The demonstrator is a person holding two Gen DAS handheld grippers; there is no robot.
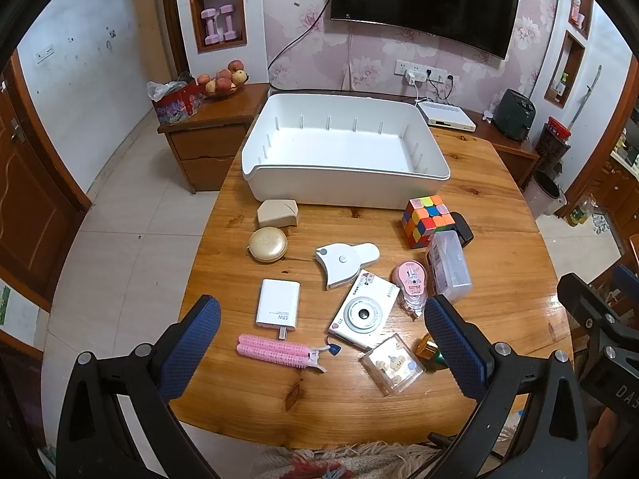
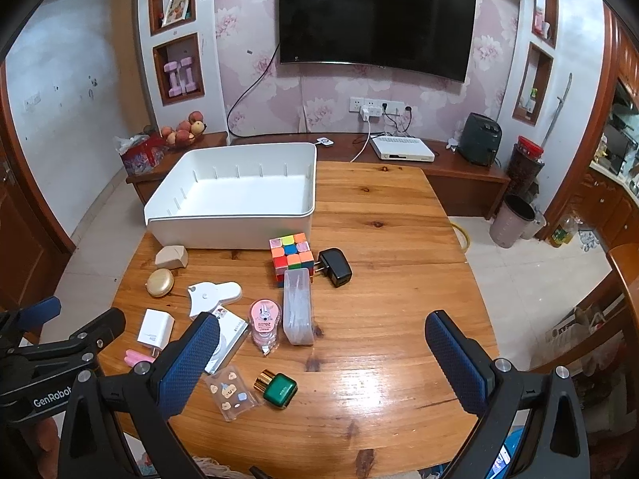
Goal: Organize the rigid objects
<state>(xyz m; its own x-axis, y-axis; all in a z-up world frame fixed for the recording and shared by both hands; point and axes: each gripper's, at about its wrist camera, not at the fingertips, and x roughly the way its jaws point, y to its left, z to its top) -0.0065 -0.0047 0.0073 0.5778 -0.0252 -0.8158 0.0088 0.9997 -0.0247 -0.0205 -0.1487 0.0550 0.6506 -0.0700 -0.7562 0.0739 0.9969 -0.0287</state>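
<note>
On the wooden table [image 1: 499, 207], one white bin [image 1: 343, 151] far, one cube [image 1: 427, 219], one camera [image 1: 361, 311], one charger [image 1: 278, 303] marked "33W". Left gripper [image 1: 319, 343] and right gripper [image 2: 319, 359] gape wide, empty.

Lots of small things on a wooden table [image 1: 499, 279], with a big white bin [image 1: 343, 151] at the far side.

The left gripper [image 1: 321, 339] hangs over the near edge with its two blue fingers [image 1: 191, 343] wide apart and nothing between them. Between them on the table lie a white charger [image 1: 278, 304], a pink hair roller [image 1: 275, 350] and a white toy camera [image 1: 365, 311]. A colorful cube [image 1: 427, 219] sits just in front of the bin. A round gold case [image 1: 267, 242] lies to the left, with a tan block [image 1: 277, 213] behind it.
</note>
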